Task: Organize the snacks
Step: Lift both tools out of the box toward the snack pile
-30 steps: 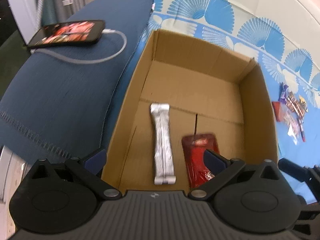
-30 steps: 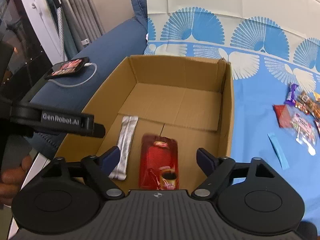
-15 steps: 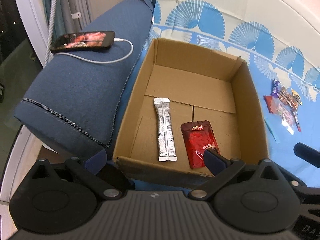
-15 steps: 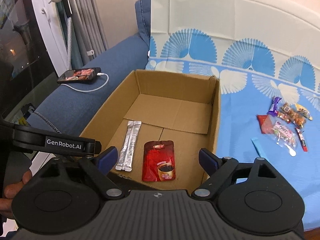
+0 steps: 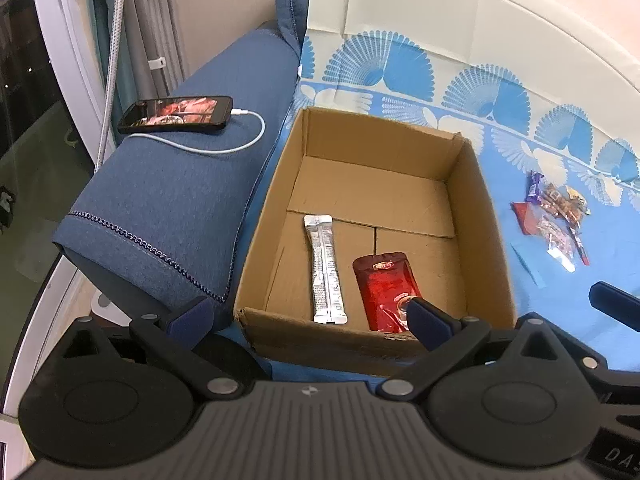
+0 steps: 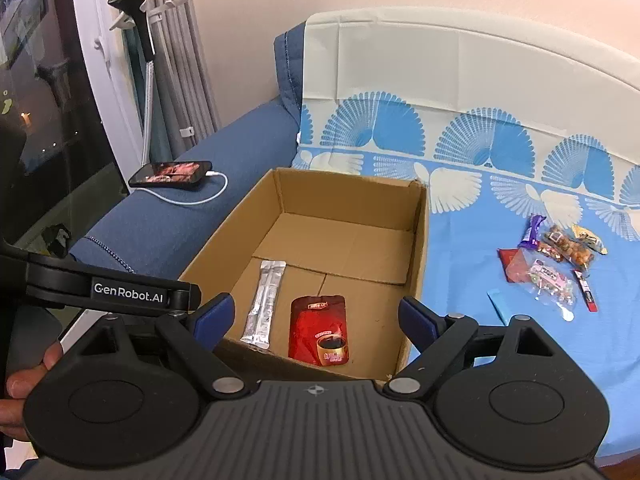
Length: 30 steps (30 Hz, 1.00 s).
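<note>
Both the left tongs (image 5: 306, 314) and right tongs (image 6: 314, 318) gape wide, holding nothing.

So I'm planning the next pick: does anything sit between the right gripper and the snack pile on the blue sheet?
Nothing visible does. The right gripper is open and empty, and only bare blue sheet lies before the snack pile, right of the cardboard box.

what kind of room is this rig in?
Likely a home living room: a blue sofa armrest with a charging phone on it, a patterned cover over the seat, grey curtains by a window.
</note>
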Motion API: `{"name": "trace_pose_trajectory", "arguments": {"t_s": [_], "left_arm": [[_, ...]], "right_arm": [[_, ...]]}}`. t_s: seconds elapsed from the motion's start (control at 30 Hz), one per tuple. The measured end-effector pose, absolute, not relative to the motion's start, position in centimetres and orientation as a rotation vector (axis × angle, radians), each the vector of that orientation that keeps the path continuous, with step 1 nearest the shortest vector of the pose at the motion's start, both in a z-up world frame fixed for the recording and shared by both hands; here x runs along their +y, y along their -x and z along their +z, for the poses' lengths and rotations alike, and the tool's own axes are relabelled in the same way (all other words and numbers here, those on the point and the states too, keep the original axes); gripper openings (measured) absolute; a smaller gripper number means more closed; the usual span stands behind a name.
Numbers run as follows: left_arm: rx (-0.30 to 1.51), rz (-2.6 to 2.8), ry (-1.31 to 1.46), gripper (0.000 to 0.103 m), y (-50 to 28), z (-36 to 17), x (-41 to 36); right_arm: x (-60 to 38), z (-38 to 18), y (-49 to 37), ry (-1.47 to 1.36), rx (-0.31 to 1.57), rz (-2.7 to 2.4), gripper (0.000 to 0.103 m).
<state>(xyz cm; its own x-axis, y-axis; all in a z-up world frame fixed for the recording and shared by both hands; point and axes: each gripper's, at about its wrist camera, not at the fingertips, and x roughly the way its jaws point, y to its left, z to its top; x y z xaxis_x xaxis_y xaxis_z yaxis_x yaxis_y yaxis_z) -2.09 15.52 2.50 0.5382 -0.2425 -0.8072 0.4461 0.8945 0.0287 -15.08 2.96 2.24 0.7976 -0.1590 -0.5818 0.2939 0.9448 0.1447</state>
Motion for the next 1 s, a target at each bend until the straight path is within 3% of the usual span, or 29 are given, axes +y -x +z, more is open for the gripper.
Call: {"name": "trace_pose_trajectory", "arguments": {"t_s": [1.0], "left_arm": [[0.883,-0.423,-0.326,0.103,4.1,3.2,14.5]], "right_arm": [[2.4,2.4,17.2,-0.269,0.554,-0.244,0.091]]}}
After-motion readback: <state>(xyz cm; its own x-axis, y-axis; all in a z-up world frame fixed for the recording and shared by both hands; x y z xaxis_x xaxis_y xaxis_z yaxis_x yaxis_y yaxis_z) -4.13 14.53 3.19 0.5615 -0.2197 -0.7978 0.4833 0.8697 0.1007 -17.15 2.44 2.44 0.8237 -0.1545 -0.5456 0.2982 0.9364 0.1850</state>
